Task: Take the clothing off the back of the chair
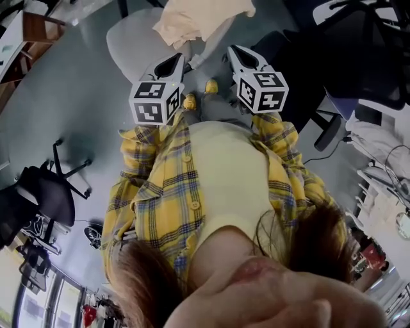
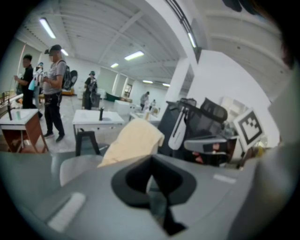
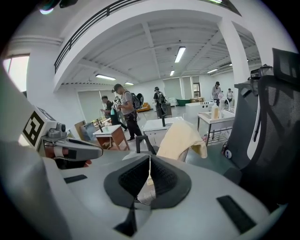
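A cream garment (image 1: 198, 19) hangs over the back of a light grey chair (image 1: 131, 41) ahead of me, at the top of the head view. The left gripper view has the garment (image 2: 133, 140) just beyond my left gripper (image 2: 151, 180), whose jaws meet with nothing between them. From the right gripper view the same garment (image 3: 180, 138) lies a little right of my right gripper (image 3: 149, 176), also shut and empty. In the head view both grippers, left (image 1: 172, 64) and right (image 1: 242, 54), are held out side by side, short of the chair and apart from the cloth.
A black mesh office chair (image 1: 359, 38) stands close on the right (image 3: 267, 126). Another black chair (image 1: 45, 192) is on the floor at the left. White tables (image 2: 96, 117) and several standing people (image 2: 54, 93) are farther back. A wooden desk (image 1: 38, 29) sits at the far left.
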Demonstrator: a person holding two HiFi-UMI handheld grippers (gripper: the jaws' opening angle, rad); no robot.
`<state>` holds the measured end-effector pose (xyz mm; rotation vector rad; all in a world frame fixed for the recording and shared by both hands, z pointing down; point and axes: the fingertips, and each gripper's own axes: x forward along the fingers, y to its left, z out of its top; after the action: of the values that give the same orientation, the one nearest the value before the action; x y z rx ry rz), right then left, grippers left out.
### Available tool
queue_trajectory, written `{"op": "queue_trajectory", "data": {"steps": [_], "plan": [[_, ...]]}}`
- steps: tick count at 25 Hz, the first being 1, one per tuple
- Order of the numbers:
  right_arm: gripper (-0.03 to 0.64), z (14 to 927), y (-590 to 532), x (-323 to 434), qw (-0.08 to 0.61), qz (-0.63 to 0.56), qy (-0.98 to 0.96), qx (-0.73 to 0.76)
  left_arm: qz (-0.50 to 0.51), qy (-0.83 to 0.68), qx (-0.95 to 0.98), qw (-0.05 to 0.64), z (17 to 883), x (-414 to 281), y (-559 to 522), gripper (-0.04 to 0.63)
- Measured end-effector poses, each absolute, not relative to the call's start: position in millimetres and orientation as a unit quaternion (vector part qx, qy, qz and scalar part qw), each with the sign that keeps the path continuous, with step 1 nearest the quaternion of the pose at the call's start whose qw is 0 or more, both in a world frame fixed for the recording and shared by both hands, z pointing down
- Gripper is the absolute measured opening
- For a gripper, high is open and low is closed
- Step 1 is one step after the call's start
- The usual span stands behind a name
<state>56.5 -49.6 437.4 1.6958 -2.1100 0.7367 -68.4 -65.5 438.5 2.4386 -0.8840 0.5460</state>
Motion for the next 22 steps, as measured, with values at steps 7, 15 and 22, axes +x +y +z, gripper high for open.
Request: {"op": "queue_trajectory", "data": {"steps": [7, 15, 22], "plan": [[0.017, 443, -86, 69, 0.174, 0.254, -0.757, 0.576, 0.194, -0.341, 0.887, 0.244, 439, -52, -94, 0.005], [0.017, 452, -128, 102, 0.188, 0.255, -0.761, 0.566, 0.199, -0.343, 0.884, 0.246, 442, -16, -133, 0.005], [0.018, 465, -153, 131, 0.192, 0.266, -0.751, 0.572, 0.21, -0.346, 0.88, 0.248, 447, 6, -158, 0.005]]}}
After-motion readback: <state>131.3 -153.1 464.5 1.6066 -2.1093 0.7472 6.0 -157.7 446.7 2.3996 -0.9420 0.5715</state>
